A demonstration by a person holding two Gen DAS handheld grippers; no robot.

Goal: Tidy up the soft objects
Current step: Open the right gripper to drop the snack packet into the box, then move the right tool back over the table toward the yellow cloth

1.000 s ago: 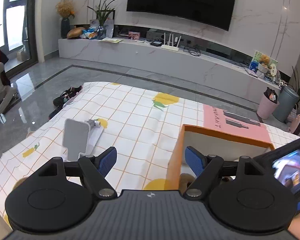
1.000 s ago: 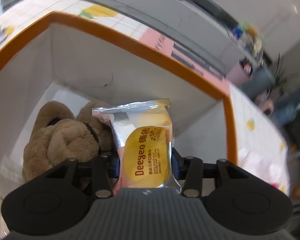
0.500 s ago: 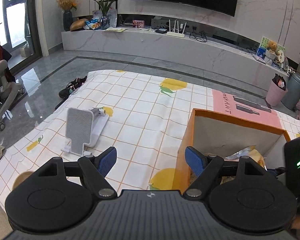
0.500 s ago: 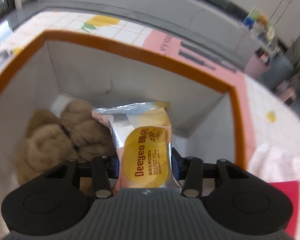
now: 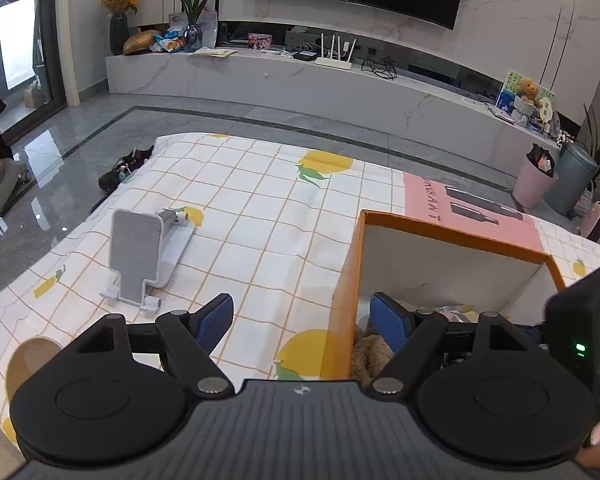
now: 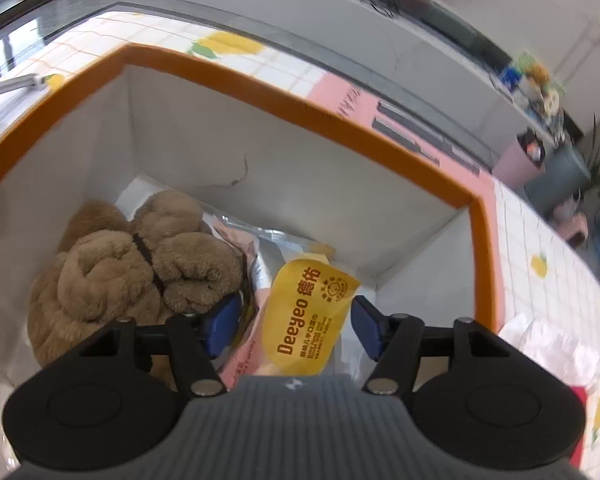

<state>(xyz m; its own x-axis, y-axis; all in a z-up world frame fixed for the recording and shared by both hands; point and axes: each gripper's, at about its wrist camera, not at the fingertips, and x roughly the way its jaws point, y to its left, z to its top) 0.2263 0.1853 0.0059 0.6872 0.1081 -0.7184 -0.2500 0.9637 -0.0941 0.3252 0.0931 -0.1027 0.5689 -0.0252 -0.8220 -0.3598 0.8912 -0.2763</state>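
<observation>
1. Checkered tablecloth [image 5: 260,216] carries orange box [image 6: 300,92].
2. Right gripper [image 6: 288,320], fingers wide; wipes pack [image 6: 308,316] released inside box, plush bear [image 6: 132,264] at 9 o'clock.
3. Left gripper [image 5: 302,318] wide, empty.
4. Risk: withdrawing fingers may snag the pack.

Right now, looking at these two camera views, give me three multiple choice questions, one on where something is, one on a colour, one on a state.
1. Where is the brown plush toy?
A. On the tablecloth beside the phone stand
B. Inside the orange-rimmed box
C. On the floor

2. What colour is the oval label on the Deeyeo wipes pack?
A. Yellow
B. Green
C. Blue

3. How is the right tool?
A. Shut on the pack
B. Shut on the plush toy
C. Open, pads apart from the pack

Answers:
1 B, the toy lies against the white inner wall of the orange-rimmed box.
2 A, the label is yellow with brown lettering.
3 C, gaps show between both blue pads and the pack.
</observation>
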